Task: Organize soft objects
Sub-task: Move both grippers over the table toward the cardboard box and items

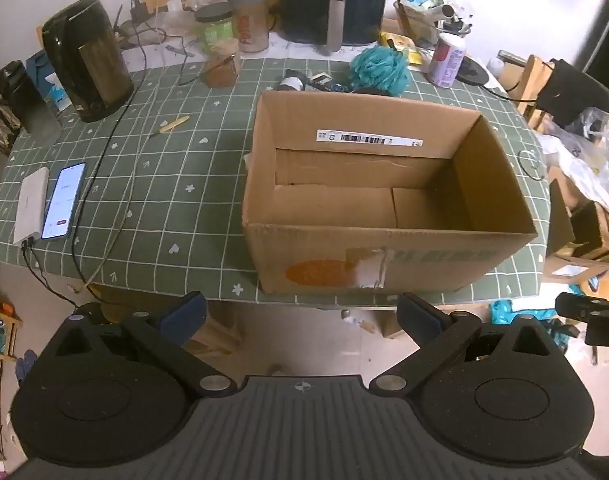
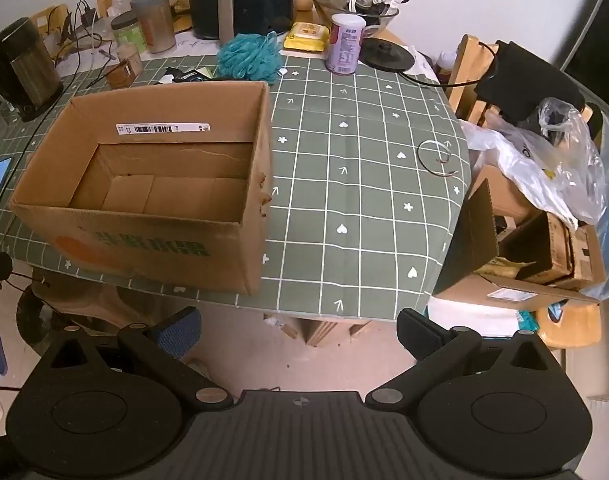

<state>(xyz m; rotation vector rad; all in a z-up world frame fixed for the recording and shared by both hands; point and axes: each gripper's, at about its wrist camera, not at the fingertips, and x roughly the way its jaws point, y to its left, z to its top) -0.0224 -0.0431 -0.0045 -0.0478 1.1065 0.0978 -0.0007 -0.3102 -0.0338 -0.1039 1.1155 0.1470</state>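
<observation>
In the left wrist view, the left gripper (image 1: 300, 316) is held off the near edge of the table (image 1: 176, 184), its two fingers spread wide with nothing between them. An open cardboard box (image 1: 384, 256) is seen on the green checked cloth, just beyond the fingertips, and nothing can be made out inside it. A teal bath pouf (image 1: 380, 68), the soft thing of the task, is found just behind the far wall of the box, resting on the cloth. To the left of the box, well apart from it, a black kettle (image 1: 86, 60) is stood upright, and a lit phone (image 1: 63, 200) is laid beside a white power bank (image 1: 31, 204) near the table's left edge. Behind the box, a dark air fryer (image 1: 334, 0) is placed against the wall, and a purple can (image 1: 446, 60) is stood to the right of the pouf. In the right wrist view, the right gripper (image 2: 298, 330) is likewise held off the near table edge, its fingers wide apart and gripping nothing. The box (image 2: 144, 248) is seen to the left of this gripper, and the pouf (image 2: 246, 58) is again found just behind the box's far right corner. The purple can (image 2: 345, 44) is stood to the right of the pouf, and a thin wire ring (image 2: 436, 158) is laid on the cloth well to the right of the box.
</observation>
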